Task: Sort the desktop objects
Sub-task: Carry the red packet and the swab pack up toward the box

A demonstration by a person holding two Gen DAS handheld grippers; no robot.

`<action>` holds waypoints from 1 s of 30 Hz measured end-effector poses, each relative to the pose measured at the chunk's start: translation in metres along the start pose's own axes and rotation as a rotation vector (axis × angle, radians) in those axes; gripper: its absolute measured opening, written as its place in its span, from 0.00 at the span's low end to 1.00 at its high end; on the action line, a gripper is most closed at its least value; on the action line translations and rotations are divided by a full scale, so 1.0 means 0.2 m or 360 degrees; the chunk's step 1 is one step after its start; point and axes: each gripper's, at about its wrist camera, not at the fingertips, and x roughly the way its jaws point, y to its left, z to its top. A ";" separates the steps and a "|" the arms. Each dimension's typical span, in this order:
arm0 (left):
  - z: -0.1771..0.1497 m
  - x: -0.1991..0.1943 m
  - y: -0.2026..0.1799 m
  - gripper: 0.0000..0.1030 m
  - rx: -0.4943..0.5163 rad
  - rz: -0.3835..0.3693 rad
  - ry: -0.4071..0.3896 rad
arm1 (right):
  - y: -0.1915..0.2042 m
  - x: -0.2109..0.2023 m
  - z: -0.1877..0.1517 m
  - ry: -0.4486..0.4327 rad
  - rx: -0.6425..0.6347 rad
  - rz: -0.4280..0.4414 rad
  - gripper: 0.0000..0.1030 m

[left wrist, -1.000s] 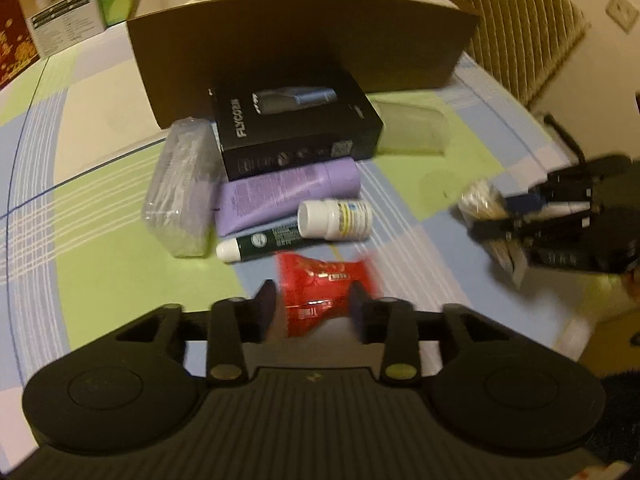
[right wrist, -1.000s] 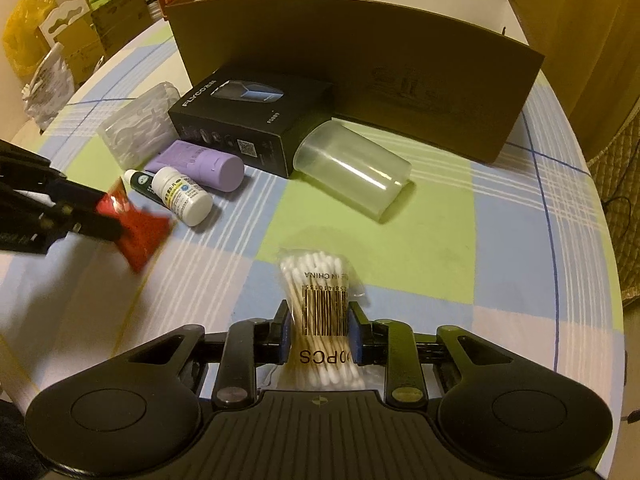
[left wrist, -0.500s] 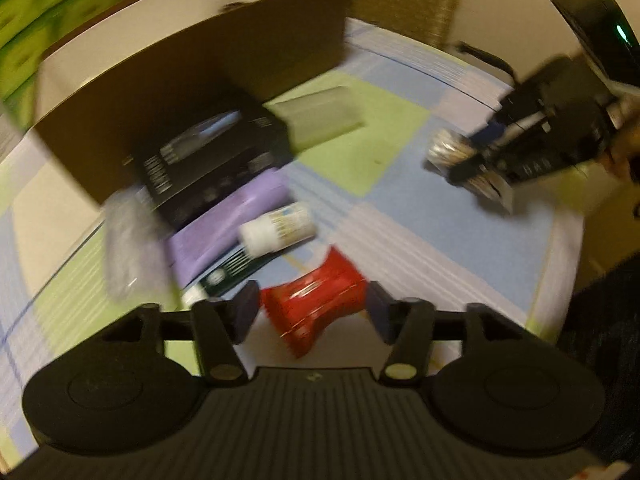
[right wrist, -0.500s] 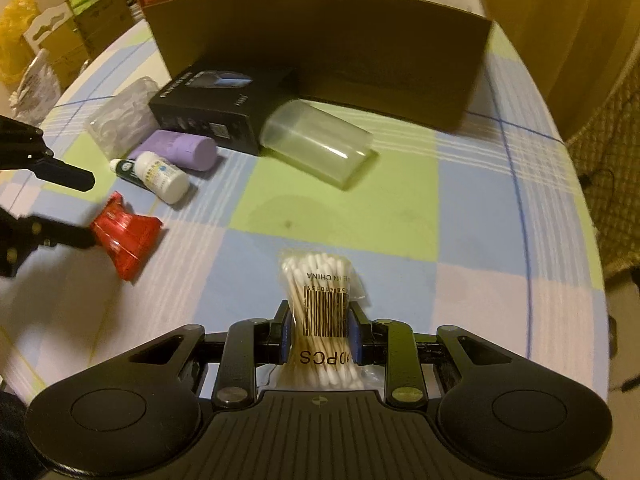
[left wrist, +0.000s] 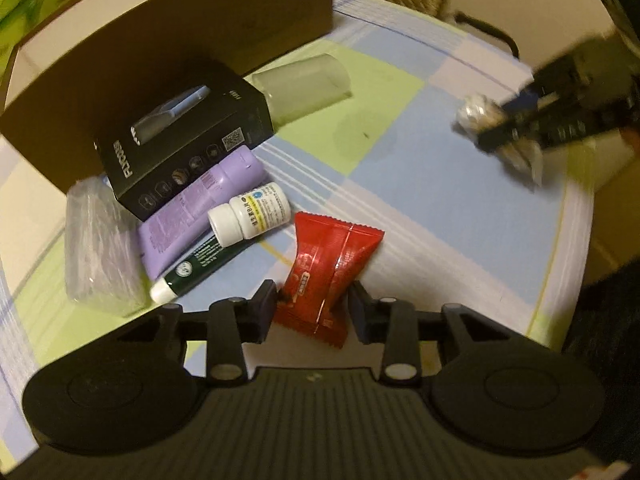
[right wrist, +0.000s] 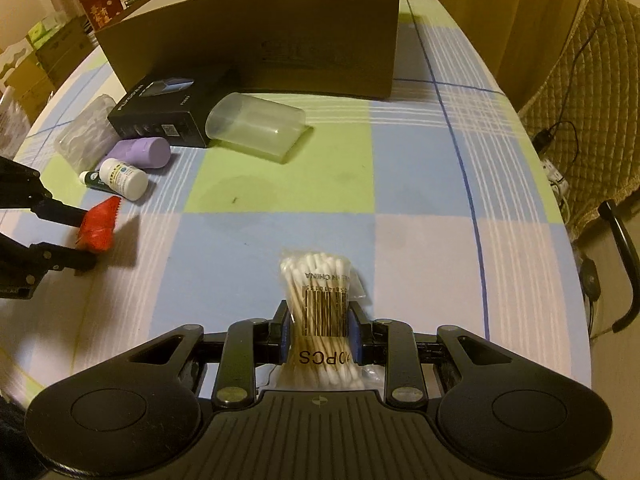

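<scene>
Your left gripper (left wrist: 312, 306) had just been closing its jaws, and they pinched the crinkled red foil snack packet (left wrist: 330, 270). Your right gripper (right wrist: 323, 322) was clamped on the clear bag of cotton swabs (right wrist: 320, 294), above the checked tablecloth (right wrist: 416, 184). Just beyond the packet lay a white pill bottle (left wrist: 250, 214) touching a dark green tube (left wrist: 192, 266), a lilac tube (left wrist: 200, 208), a black shaver box (left wrist: 184, 136), a clear plastic case (left wrist: 100, 244) and a toppled translucent cup (right wrist: 256, 126). Behind them stood the brown cardboard box (right wrist: 280, 36); you couldn't see its contents.
</scene>
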 end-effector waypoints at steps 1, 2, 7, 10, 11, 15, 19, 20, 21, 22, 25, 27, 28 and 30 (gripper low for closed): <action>0.01 0.01 0.00 0.40 -0.0030 0.0000 0.0002 | 0.00 0.00 0.00 0.0003 -0.0003 0.0000 0.24; 0.02 0.02 0.00 0.44 -0.0045 0.0010 0.0001 | 0.00 0.01 0.00 0.0004 -0.0006 -0.0001 0.24; 0.06 0.06 -0.05 0.40 -0.0037 0.0008 0.0007 | 0.00 0.02 0.02 0.0003 0.0001 0.0008 0.24; 0.07 0.05 -0.06 0.23 -0.0074 -0.0010 0.0000 | 0.00 0.03 0.01 0.0005 -0.0004 0.0013 0.24; 0.07 0.05 -0.06 0.22 -0.0088 -0.0005 0.0001 | 0.00 0.03 0.01 0.0005 -0.0013 0.0015 0.24; 0.07 0.03 -0.06 0.21 -0.0121 0.0000 0.0002 | 0.01 0.03 0.01 0.0012 -0.0048 0.0016 0.23; 0.07 -0.04 -0.05 0.21 -0.0177 0.0005 -0.0024 | 0.01 0.02 0.02 0.0013 -0.0062 0.0037 0.22; 0.08 -0.06 -0.05 0.21 -0.0193 0.0011 -0.0038 | 0.01 0.02 0.02 0.0013 -0.0066 0.0042 0.22; 0.08 -0.08 -0.04 0.21 -0.0209 0.0014 -0.0050 | 0.02 0.02 0.03 0.0010 -0.0069 0.0052 0.22; 0.09 -0.10 -0.03 0.21 -0.0228 0.0020 -0.0065 | 0.02 0.01 0.04 0.0003 -0.0075 0.0059 0.22; 0.13 -0.17 0.00 0.21 -0.0256 0.0056 -0.0105 | 0.05 -0.01 0.08 -0.0027 -0.0106 0.0076 0.22; 0.16 -0.21 0.03 0.21 -0.0283 0.0083 -0.0131 | 0.06 -0.03 0.11 -0.0050 -0.0121 0.0100 0.22; 0.17 -0.23 0.05 0.21 -0.0296 0.0092 -0.0148 | 0.06 -0.04 0.13 -0.0062 -0.0126 0.0112 0.22; 0.21 -0.28 0.08 0.21 -0.0316 0.0112 -0.0184 | 0.07 -0.06 0.18 -0.0090 -0.0151 0.0136 0.22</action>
